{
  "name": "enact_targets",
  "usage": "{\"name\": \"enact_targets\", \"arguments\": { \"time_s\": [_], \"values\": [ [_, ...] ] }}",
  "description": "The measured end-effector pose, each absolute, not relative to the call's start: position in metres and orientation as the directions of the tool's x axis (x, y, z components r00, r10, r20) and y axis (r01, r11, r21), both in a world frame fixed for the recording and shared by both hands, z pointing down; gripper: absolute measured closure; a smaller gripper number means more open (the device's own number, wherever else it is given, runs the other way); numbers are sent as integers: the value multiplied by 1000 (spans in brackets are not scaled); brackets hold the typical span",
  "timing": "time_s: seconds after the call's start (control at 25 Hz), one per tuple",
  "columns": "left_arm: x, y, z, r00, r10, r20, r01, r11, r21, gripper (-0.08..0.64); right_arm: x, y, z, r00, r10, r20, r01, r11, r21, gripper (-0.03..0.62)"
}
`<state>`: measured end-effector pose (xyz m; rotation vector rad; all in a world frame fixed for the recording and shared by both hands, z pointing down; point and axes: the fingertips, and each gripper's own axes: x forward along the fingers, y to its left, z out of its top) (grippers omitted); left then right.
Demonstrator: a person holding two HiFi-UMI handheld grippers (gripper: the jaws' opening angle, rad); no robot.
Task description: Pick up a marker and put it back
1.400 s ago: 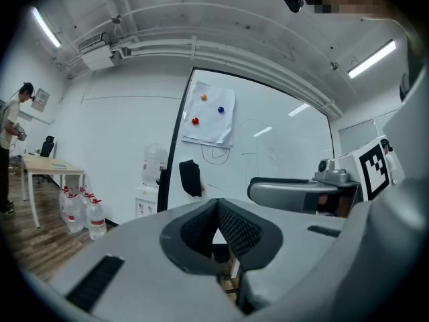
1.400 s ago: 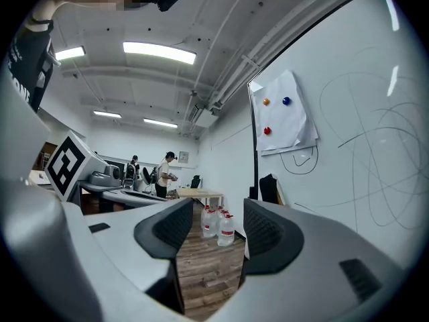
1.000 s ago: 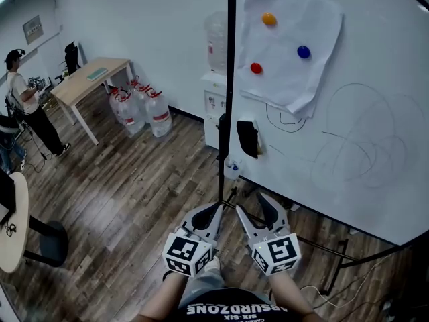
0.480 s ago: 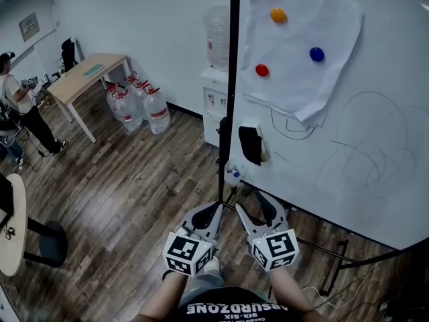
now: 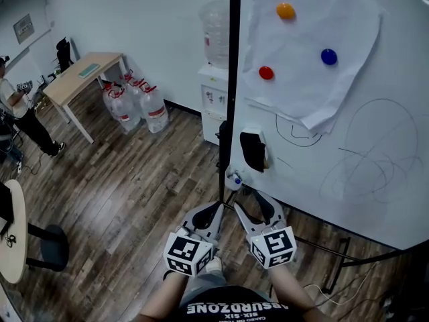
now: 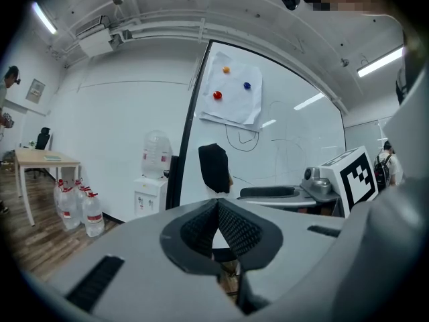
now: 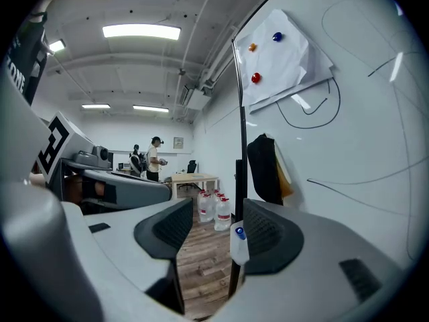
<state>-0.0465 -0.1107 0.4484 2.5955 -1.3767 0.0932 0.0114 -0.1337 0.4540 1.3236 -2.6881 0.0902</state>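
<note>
The left gripper (image 6: 216,205) presses ribbed black pads (image 6: 236,231) together; the right gripper (image 7: 211,228) gapes wide (wedge-shaped tips), a blue-capped marker (image 7: 240,233) beyond.

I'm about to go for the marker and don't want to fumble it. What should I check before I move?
1. Open right claw: ok, jaws apart, nothing between them.
2. Idle left claw: ok, jaws together, empty.
3. Target found: ok, the blue-capped marker stands in a white holder at the lower corner of the whiteboard.
4. Marker centred between the right claw's jaws: not ok, it shows close by one jaw, farther ahead.
5. Cap seated tightly: cannot tell.
</note>
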Motion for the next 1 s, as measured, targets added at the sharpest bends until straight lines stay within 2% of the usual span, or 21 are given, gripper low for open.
{"name": "enact_targets", "arguments": {
  "time_s": [0.28,1.0],
  "values": [
    [-53,-131,454,582,-794,179,-813,-559,165,552,3,-159,471,-588,-784,198,-797,603,22,380],
    [-63,-181,458,643,-750,156,-766,-624,157,552,-3,-206,522,-505,-812,292,-839,542,57,383]
  ]
}}
